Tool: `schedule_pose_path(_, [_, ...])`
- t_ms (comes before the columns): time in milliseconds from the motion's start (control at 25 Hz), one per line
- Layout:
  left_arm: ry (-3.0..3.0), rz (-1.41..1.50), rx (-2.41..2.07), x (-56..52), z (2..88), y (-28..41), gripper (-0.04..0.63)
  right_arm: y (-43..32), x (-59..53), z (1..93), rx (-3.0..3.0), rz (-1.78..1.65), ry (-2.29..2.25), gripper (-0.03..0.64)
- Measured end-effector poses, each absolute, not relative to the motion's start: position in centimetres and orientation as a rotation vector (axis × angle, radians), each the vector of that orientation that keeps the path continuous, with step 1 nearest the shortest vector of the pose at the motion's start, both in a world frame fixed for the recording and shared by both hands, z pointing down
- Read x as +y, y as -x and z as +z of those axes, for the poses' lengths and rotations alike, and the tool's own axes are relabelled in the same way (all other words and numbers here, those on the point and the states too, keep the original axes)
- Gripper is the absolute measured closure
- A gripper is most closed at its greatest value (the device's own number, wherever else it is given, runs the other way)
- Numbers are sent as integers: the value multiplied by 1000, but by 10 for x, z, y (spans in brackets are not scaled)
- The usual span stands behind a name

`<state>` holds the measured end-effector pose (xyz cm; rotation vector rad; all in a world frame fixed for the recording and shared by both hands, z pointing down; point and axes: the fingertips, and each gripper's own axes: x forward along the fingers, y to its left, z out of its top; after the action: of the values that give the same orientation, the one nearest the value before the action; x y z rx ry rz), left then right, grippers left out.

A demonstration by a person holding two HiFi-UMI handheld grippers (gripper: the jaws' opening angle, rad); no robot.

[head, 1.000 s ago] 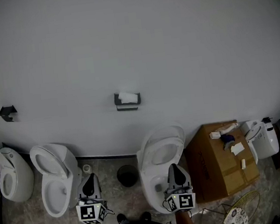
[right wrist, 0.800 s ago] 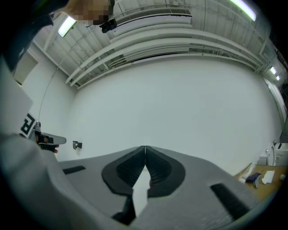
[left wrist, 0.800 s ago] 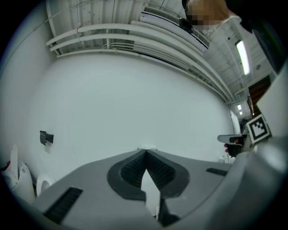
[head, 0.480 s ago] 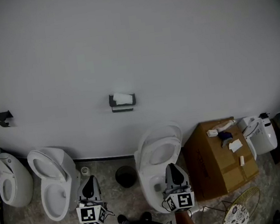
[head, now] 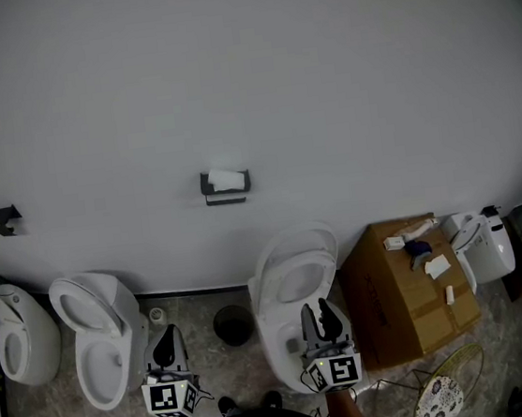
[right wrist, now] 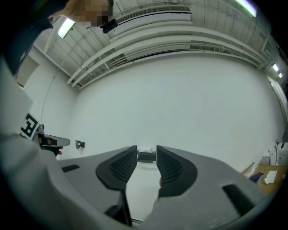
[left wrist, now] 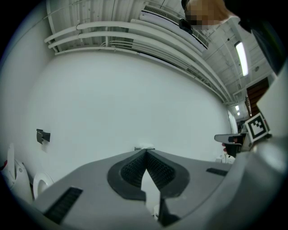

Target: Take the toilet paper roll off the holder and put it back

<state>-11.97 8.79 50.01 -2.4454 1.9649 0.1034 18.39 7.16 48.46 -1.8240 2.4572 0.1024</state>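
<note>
Left tool (head: 169, 331): jaws closed tip to tip, nothing in them. It points level at the plain white wall (head: 254, 71).

Right tool (head: 314, 311): jaws a narrow gap apart and just been opening. Nothing is gripped; only the far wall fitting shows through the gap.

White toilet paper roll (head: 226, 179): sits in the black metal wall holder (head: 205, 185), mounted on the wall well ahead of both tools and above them. It is ahead-right of the left tool and ahead-left of the right tool. Neither tool touches it.
- Left gripper view: a sliver of the roll (left wrist: 144, 146) peeks just over the meeting jaw tips.
- Right gripper view: the holder (right wrist: 146, 157) is framed between the two jaws, far off, with the roll's white top (right wrist: 146, 149) above it.

Around the tools:
- A white ceramic toilet with raised lid (head: 298, 278) is directly below and ahead of the right tool.
- A second white toilet (head: 95, 318) is just left of the left tool.
- A round black bin (head: 234, 325) stands on the floor between the two tools, slightly ahead.
- A brown cardboard box (head: 405, 303) is to the right of the right tool.
- A small black wall bracket (head: 3, 219) is far to the left of the left tool.
</note>
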Motion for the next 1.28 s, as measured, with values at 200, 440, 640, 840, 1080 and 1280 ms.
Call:
schedule_pose_path(200, [2443,110,1965,89,500,120,592,-180,71,488,2460,109,1808,418])
schedule_pose_path(440, [2440,108,1965,90,499,121,592,-177,69,484,2473,114,1815,337])
schedule_pose_path(640, [2444,103,1968,89,500,121,592,-178,67,484,2465,96,1796,263])
schedule_pose_path(840, [2447,103,1969,90,501,120,592,-180,66,487,2453,83,1799,173])
schedule_pose_path(1080, [2442,115,1968,92,497,122,592,-181,65,486,2431,91,1796,56])
schedule_pose_path(1280, [2437,113,1981,95,492,125,592,-174,65,480,2452,124,1801,35])
